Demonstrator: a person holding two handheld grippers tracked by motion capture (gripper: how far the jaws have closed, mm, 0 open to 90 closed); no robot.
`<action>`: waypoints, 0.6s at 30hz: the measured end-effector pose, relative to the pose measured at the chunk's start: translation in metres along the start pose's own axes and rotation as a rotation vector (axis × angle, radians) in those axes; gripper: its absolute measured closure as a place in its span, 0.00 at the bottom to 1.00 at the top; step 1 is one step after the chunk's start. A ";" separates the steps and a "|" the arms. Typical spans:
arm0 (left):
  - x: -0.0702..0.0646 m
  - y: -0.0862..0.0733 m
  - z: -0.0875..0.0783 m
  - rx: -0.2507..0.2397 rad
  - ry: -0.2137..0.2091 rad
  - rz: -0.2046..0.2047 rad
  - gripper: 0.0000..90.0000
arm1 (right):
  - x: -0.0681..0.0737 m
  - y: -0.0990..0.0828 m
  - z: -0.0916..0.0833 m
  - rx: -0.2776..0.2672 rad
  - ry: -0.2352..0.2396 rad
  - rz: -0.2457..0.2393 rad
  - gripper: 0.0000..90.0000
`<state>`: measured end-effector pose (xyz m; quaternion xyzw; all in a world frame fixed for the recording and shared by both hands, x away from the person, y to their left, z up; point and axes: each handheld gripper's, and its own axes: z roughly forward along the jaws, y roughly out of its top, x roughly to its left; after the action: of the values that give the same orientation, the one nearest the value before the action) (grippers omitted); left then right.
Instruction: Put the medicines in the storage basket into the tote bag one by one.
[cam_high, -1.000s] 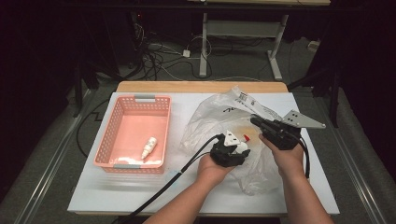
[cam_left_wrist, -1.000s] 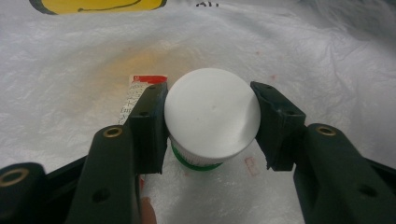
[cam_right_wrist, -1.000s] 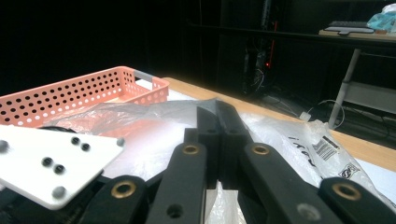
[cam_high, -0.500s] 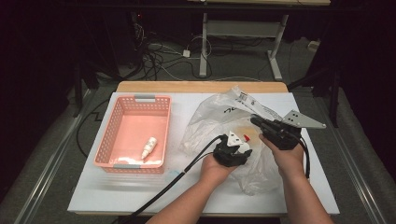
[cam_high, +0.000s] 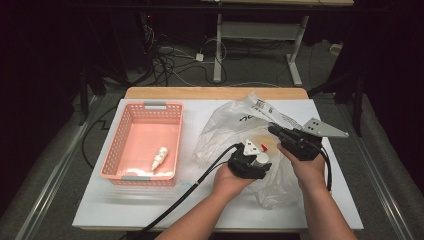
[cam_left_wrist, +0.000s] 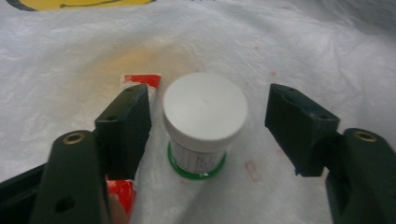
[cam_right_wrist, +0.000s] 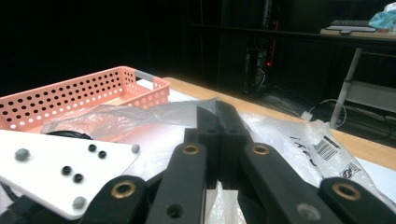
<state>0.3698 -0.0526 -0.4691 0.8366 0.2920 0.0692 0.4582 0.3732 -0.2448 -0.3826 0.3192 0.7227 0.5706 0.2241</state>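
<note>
Fingers astride white-capped jar

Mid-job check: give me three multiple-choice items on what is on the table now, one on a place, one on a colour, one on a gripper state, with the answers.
1. Where does the white-lidded jar stand?
A. in the basket
B. between the left gripper's fingers, on the plastic bag
C. on the floor

2. What colour is the basket?
A. pink
B. blue
C. green

3. How does the right gripper stand?
A. wide open
B. shut on the jar
C. shut, pinching the plastic bag

Answers:
1 B: the left gripper view shows the jar upright between the fingers, gaps on both sides; those jaws have just been opening.
2 A: the high view shows a pink perforated basket.
3 C: its fingers meet on the bag's film in the right gripper view.
</note>
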 end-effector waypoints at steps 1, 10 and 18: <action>-0.001 -0.001 -0.002 -0.003 -0.007 0.005 0.33 | 0.000 0.000 0.000 0.000 0.000 0.000 1.00; 0.000 -0.013 -0.020 -0.007 -0.042 -0.024 0.19 | 0.000 0.000 -0.001 0.002 -0.003 0.000 1.00; -0.002 -0.027 -0.033 0.004 -0.043 -0.037 0.11 | 0.002 0.000 0.000 0.004 -0.002 0.000 1.00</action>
<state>0.3438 -0.0190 -0.4721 0.8333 0.2978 0.0422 0.4638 0.3723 -0.2434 -0.3826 0.3202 0.7238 0.5687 0.2242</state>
